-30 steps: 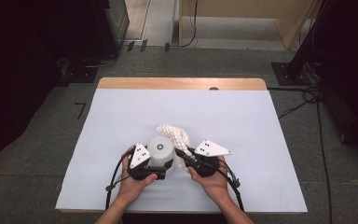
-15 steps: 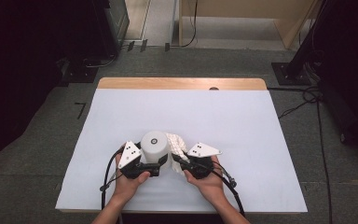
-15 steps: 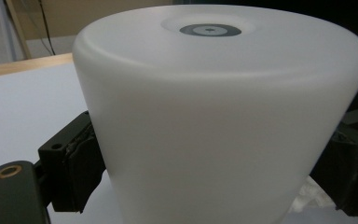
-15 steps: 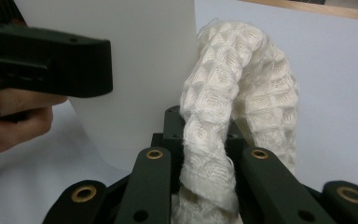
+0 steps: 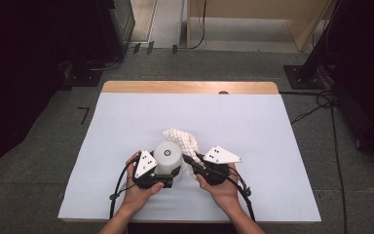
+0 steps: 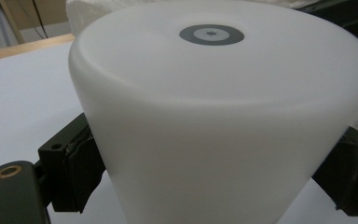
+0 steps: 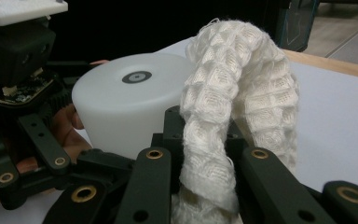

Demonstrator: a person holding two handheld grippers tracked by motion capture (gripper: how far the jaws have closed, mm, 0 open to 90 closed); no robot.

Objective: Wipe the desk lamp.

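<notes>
A white cup (image 5: 168, 155) stands upside down on the table, a grey ring mark on its top. My left gripper (image 5: 167, 171) is shut on its lower wall; in the left gripper view the cup (image 6: 214, 107) sits between the jaws of my left gripper (image 6: 214, 186), with both pads (image 6: 77, 170) pressed against it. A white waffle-weave cloth (image 5: 182, 140) rises just right of and behind the cup. My right gripper (image 5: 191, 161) is shut on that cloth; in the right gripper view the cloth (image 7: 235, 107) bunches up from the right gripper (image 7: 205, 158), beside the cup (image 7: 121, 102).
The table (image 5: 272, 126) is covered in white, with a wooden strip (image 5: 190, 87) along its far edge. Dark equipment stands at the left and right of the room. Cables (image 5: 321, 102) lie on the grey floor at the right.
The cup in my left gripper has shifted slightly left and back again. The cloth leaned down beside the cup half a second ago and now stands up behind it.
</notes>
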